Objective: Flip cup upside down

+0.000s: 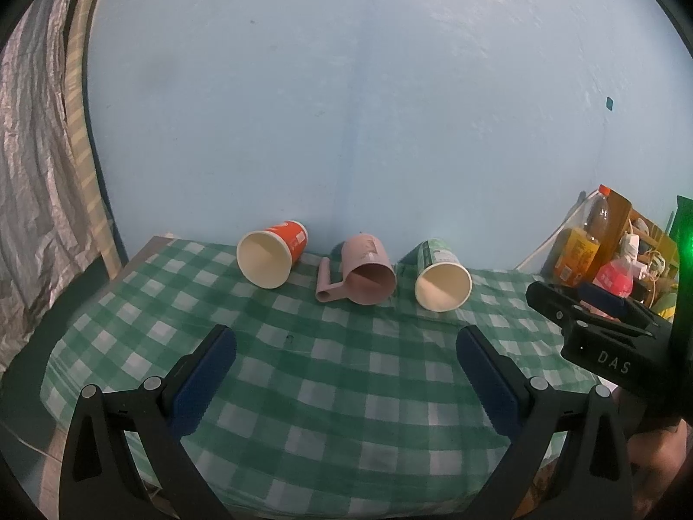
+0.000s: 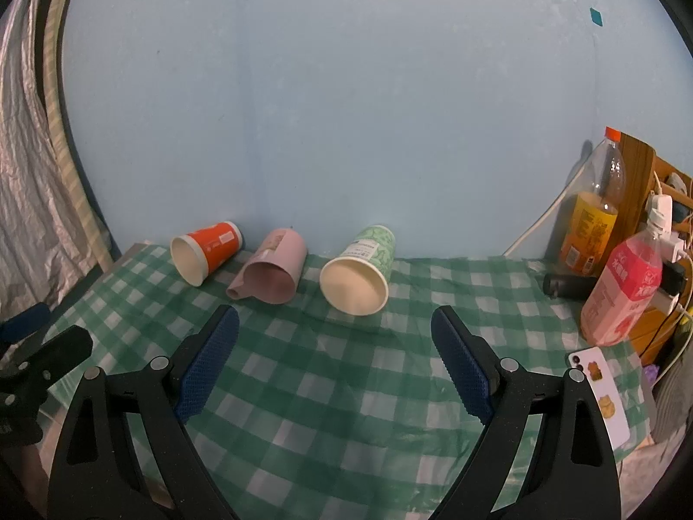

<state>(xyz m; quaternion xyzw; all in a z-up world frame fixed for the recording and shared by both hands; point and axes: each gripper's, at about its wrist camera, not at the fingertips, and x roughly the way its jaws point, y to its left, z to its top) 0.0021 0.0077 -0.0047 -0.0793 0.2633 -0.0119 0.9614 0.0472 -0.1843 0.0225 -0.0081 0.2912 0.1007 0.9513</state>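
Green patterned paper cup is lying sideways ahead of the gaping right tongs, awaiting approach; left tongs are also hanging apart.

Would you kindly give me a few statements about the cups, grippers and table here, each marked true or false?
1. All three cups lie on their sides: the orange cup, the pink cup and the green cup. True.
2. The pink cup lies between the other two. True.
3. The left gripper grips the pink cup. False: it is open, short of the cups.
4. The right gripper is shut. False: its jaws stand apart.
5. The tablecloth is plain white. False: green and white checks.
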